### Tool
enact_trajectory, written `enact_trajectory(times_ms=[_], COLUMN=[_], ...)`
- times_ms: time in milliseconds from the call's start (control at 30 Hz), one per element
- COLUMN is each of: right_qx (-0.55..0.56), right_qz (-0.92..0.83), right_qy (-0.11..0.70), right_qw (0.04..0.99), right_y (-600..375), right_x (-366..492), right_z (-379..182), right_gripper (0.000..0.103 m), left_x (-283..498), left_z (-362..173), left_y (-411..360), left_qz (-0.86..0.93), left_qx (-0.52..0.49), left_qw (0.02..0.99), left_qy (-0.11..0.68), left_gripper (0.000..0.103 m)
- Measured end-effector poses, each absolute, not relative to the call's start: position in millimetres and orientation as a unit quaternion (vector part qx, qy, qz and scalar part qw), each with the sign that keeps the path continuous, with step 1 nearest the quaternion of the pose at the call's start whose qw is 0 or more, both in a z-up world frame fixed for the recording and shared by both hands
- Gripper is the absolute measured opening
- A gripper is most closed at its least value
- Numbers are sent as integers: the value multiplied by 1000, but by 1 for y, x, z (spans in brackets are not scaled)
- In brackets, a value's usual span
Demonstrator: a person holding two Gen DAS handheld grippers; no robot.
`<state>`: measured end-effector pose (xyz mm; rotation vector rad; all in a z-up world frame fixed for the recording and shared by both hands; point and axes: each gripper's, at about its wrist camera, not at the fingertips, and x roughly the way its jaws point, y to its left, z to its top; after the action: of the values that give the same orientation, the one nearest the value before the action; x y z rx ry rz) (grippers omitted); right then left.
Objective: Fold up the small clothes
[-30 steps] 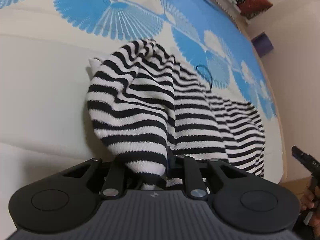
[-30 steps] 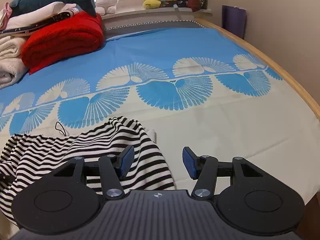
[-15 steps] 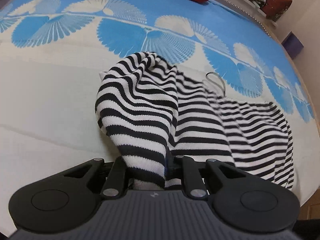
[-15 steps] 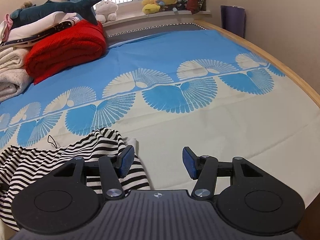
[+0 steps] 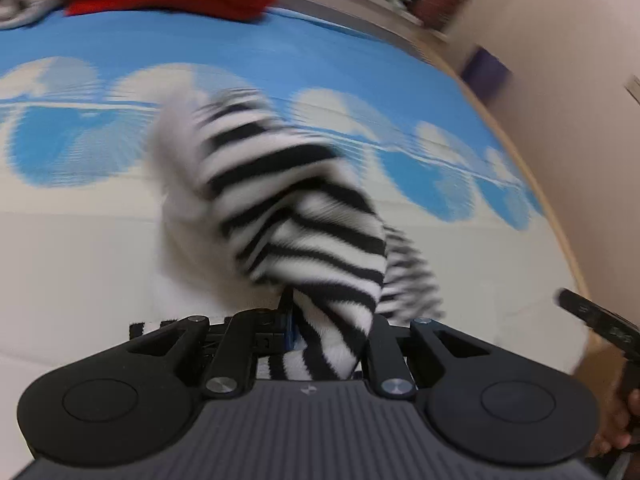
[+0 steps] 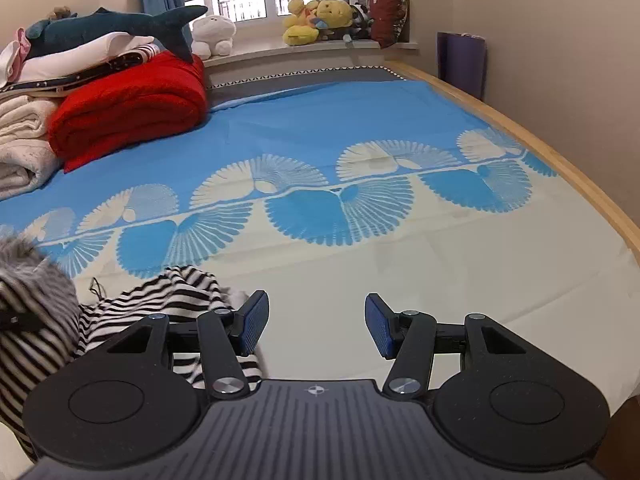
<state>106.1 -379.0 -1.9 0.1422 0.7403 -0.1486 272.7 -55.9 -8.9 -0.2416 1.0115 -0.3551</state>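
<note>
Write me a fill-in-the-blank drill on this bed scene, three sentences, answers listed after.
1. The left hand-held gripper is shut on the black-and-white ____ garment.
2. The right hand-held gripper is ____, with nothing between its blue pads.
3. The folded blanket beside the stuffed shark is ____ in colour.

Missing words: striped; open; red

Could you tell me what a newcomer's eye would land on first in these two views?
First the striped top, blurred and bunched, pinched in the shut left gripper at the bottom of its view. Next the red blanket rolled at the far left of the blue fan-print sheet. The right gripper is open, holding nothing.
</note>
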Motion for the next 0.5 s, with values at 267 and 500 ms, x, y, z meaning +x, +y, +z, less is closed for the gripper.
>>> enact_trajectory(times_ms=[267, 500], right_qx=[57, 87], right_qz=[-85, -79], right_qy=[366, 364], right_qw=[925, 924], right_y=[-391, -385], right_x=[105, 110], right_z=[-5, -4], right_gripper=[55, 55], left_x=[264, 258], left_z=[-39, 8], left_y=[-167, -90], left_qz=[-237, -284], left_qx=[-38, -201], left_qw=[830, 830], left_qy=[503, 435], left_gripper=[38, 63])
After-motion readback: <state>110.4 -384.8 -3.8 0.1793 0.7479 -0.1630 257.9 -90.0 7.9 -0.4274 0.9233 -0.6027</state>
